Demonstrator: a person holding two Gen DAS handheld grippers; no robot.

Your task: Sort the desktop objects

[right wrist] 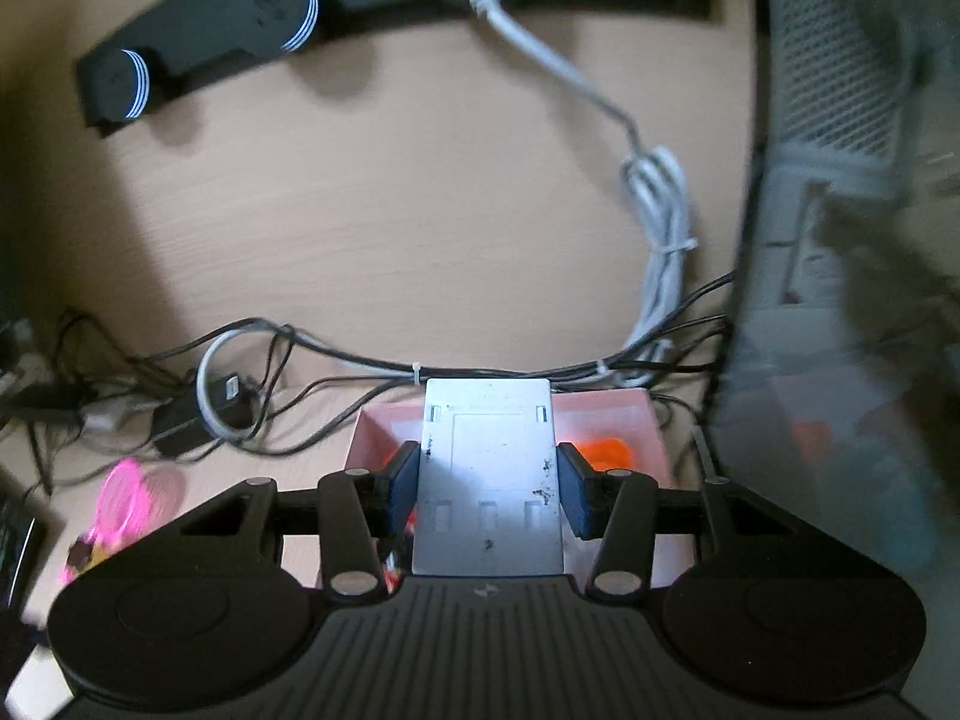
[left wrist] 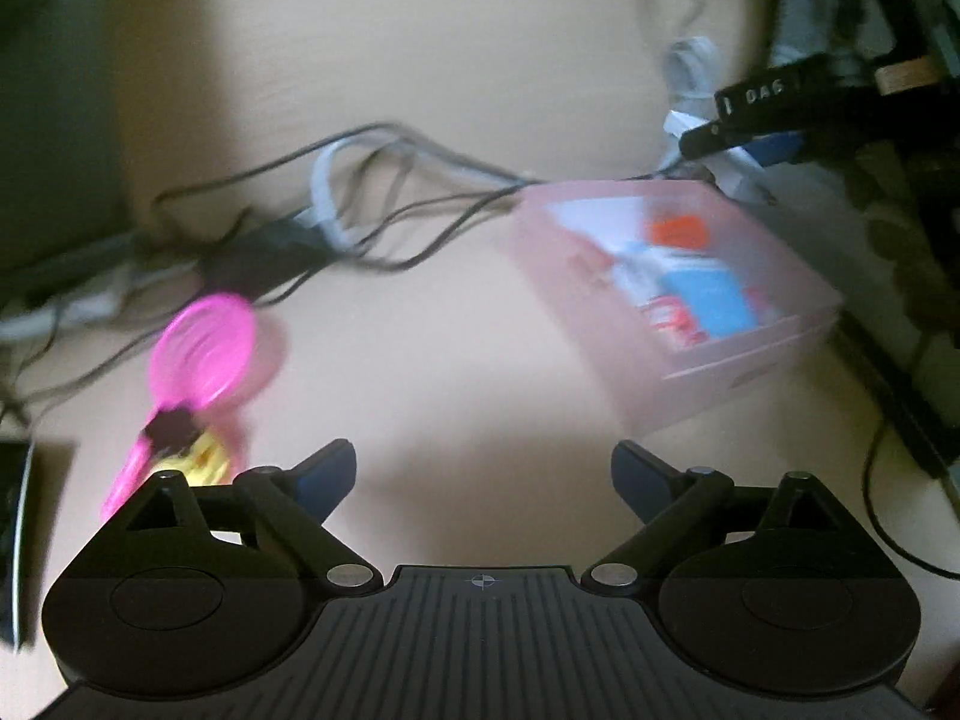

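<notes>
- The flat white plastic plate (right wrist: pixel 489 480) is clamped between the right gripper (right wrist: pixel 489 492) jaws, above the translucent pink storage box (right wrist: pixel 651 420); better lower it level, then release (my judgement).
- The left gripper (left wrist: pixel 480 480) is empty, jaws apart, near the pink round hand mirror (left wrist: pixel 201 348).

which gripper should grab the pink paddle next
Left. The left gripper is open and empty, with the pink paddle just beside it; the right gripper holds a white plate.

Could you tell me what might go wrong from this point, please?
1. The right gripper holds the white plate by its side edges only; it may slip or tilt before reaching the pink box.
2. Cables run along the box's far rim and could snag.
</notes>
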